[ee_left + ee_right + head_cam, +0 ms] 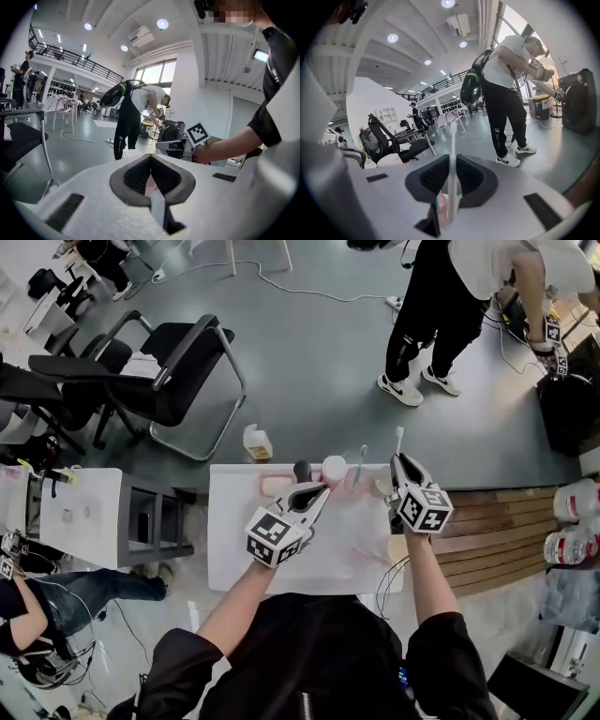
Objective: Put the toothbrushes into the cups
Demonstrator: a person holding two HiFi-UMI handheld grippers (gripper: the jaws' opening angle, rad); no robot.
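Observation:
My right gripper (398,460) is shut on a white toothbrush (398,439) that sticks up past its tips at the table's far right. In the right gripper view the toothbrush (452,140) runs straight up between the pads of the right gripper (452,161). My left gripper (323,489) hangs over the middle of the white table (234,549), and in its own view the left gripper (150,157) has its tips together. A white cup (334,467) and a dark cup (302,470) stand at the far edge. A second toothbrush (362,463) stands upright beside them.
A pale cup (398,547) sits near the table's right front. Beyond the table are a small box (258,442) on the floor, a black chair (178,371) and a standing person (441,315). A wooden slatted bench (497,531) lies to the right.

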